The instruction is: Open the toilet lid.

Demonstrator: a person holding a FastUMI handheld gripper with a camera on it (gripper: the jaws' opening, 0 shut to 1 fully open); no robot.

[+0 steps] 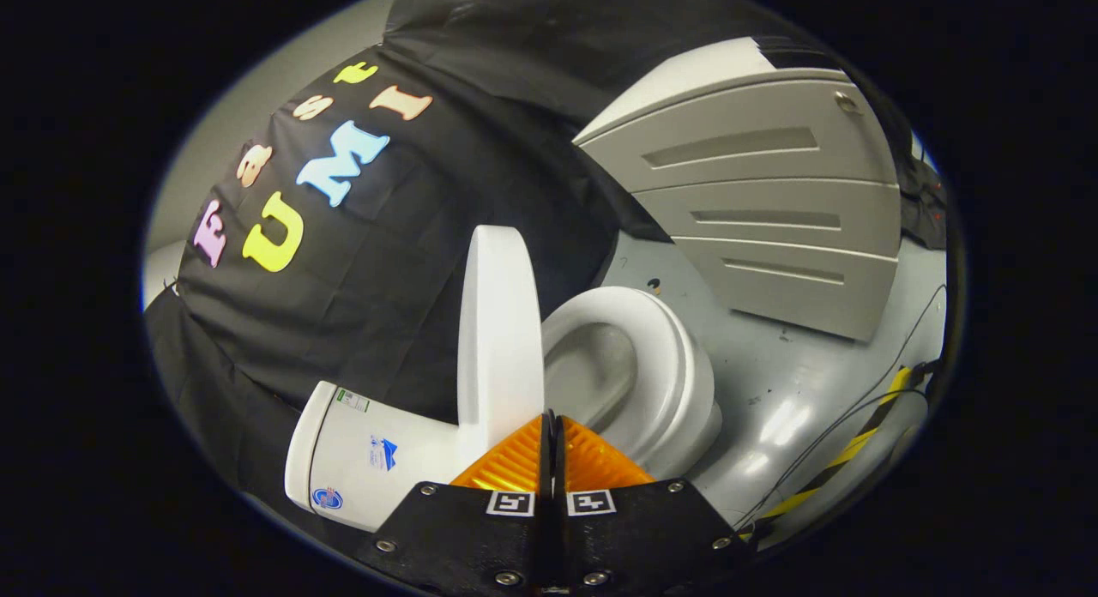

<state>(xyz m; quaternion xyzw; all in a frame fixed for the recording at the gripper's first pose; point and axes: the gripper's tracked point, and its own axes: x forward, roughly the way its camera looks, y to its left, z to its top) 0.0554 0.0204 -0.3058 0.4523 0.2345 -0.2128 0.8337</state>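
A white toilet stands just ahead of my fingers, seen with the view rolled sideways. Its lid [500, 335] is raised, standing away from the seat [665, 365] and toward the tank [360, 455]. The bowl [596, 374] lies open to view. My gripper [552, 421] is shut with nothing between its orange fingers [515, 464], and their tips sit just in front of the lid's lower edge near the hinge. Whether the tips touch the lid I cannot tell.
A grey cabinet with three slotted drawer fronts [763, 202] stands beyond the toilet on the grey floor [798, 391]. A black cable and a yellow-black striped tape [845, 455] run across the floor beside the bowl. Black cloth hangs behind the tank.
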